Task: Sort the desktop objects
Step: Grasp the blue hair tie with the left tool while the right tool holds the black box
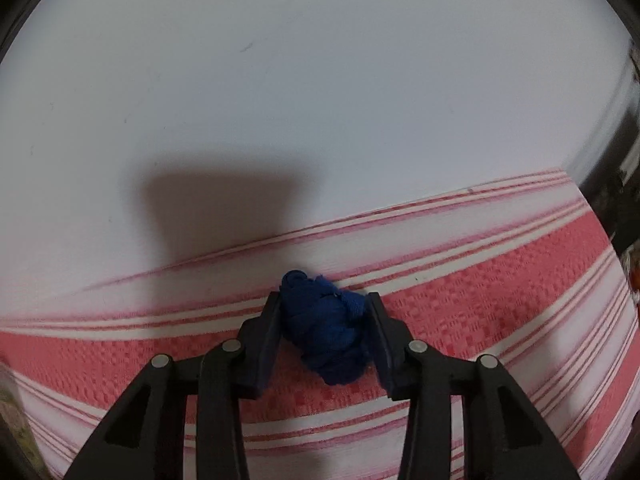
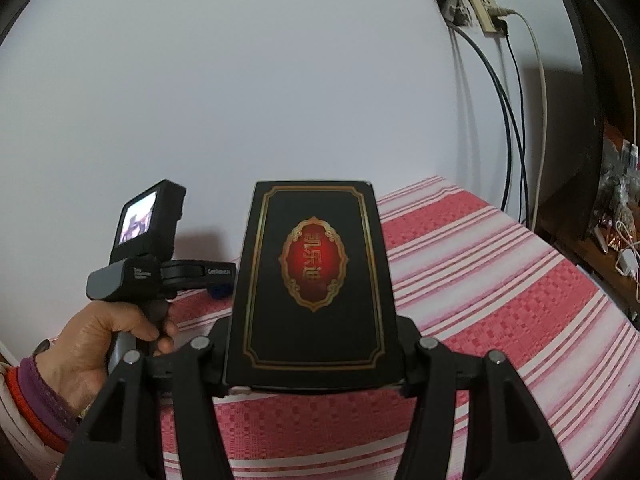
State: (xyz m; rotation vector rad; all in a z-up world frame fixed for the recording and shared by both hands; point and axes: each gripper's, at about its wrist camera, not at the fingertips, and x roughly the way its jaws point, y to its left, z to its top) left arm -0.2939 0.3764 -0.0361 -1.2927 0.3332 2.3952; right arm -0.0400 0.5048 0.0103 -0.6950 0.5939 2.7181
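Tilting down, left gripper (image 1: 324, 320) jaws clamp blue cloth (image 1: 326, 332) | right gripper (image 2: 316, 360) jaws apparently grip black box (image 2: 316, 280)

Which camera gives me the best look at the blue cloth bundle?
The left wrist view: the blue cloth bundle sits centred between the left gripper fingers on the striped cloth. The right wrist view shows only a blue sliver beside the black box.

The left gripper (image 1: 325, 322) fills the lower middle of the left wrist view, angled steeply downward, its jaws pressed against a small bundle. The right gripper (image 2: 316, 344) is clamped on a flat box. At lower left of the right wrist view, the left hand (image 2: 100, 344) clasps its gripper's handle.
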